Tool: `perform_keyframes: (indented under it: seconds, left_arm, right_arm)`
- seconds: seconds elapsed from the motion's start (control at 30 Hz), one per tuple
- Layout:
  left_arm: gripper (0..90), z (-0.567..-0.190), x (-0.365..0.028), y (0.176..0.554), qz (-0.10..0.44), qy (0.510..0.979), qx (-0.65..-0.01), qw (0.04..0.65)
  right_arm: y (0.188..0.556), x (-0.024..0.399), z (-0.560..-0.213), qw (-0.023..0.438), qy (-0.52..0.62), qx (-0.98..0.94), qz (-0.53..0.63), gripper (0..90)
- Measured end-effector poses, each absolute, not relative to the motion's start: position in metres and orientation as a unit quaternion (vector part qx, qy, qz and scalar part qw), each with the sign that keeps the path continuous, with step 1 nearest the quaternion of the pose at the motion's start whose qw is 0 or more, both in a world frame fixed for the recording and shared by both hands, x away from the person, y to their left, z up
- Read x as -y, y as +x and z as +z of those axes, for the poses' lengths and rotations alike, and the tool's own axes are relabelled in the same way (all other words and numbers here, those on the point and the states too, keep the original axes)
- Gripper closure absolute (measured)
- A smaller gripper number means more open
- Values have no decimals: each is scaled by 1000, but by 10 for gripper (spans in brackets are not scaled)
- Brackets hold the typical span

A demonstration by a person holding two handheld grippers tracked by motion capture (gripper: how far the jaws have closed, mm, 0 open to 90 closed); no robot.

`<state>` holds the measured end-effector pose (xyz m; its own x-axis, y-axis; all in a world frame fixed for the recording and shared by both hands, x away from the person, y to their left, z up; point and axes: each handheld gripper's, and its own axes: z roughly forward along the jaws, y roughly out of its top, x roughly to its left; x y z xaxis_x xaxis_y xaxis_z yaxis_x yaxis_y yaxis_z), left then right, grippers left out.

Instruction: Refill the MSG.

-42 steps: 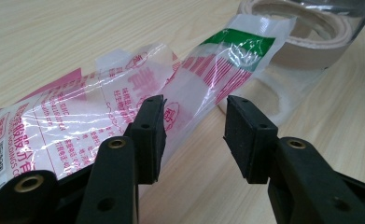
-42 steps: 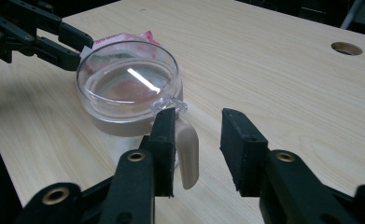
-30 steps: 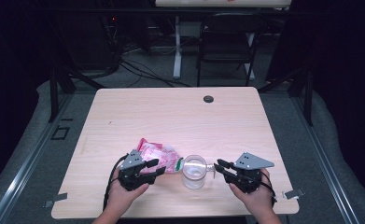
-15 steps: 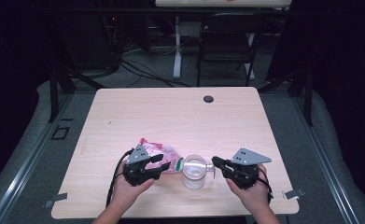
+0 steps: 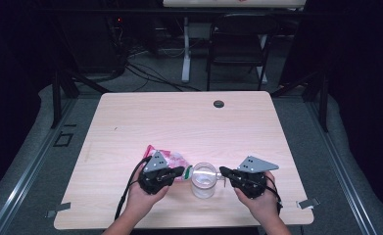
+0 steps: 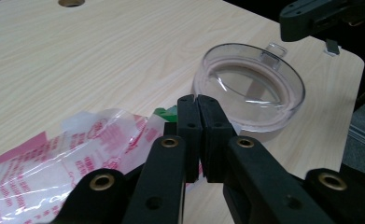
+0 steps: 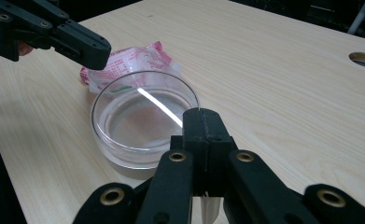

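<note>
A clear round container [image 5: 203, 182] stands open-topped near the table's front edge, between my two grippers. A crumpled pink-and-red plastic bag [image 5: 174, 157] lies just left of it. My left gripper [image 5: 181, 171] hovers over the bag's right end, its tip pointing at the container. In the left gripper view its jaws have just closed and meet with nothing seen between them [image 6: 199, 99], with the bag [image 6: 77, 149] under them. My right gripper [image 5: 222, 170] has also just closed, its jaws empty [image 7: 201, 112] at the container's rim [image 7: 138, 121]. The container's small tab [image 6: 274, 49] stands free.
The wooden table [image 5: 179, 122] has a round cable hole [image 5: 219, 104] at its far side. A dark chair [image 5: 240, 44] and cables stand beyond the far edge. The person's hands hold the grippers at the front edge.
Both grippers' jaws have gone from apart to shut. The left gripper has shifted a little to the right, toward the container. The container and bag lie where they were.
</note>
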<state>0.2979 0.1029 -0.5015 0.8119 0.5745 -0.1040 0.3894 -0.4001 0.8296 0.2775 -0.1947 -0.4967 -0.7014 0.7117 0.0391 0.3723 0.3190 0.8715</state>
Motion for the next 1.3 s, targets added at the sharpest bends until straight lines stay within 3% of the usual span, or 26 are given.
perform_keyframes:
  seconds: [0.9,1.1,1.3]
  left_arm:
    - [900,-521,-90,294,86,850,-273,443]
    - [900,-522,-90,294,83,850,-273,442]
    - [900,-524,-89,294,79,851,-273,441]
  right_arm:
    - [275,192,-505,186,335,-795,470,900]
    - [273,193,-503,205,345,-786,470,808]
    - [276,197,-507,186,363,-779,476,788]
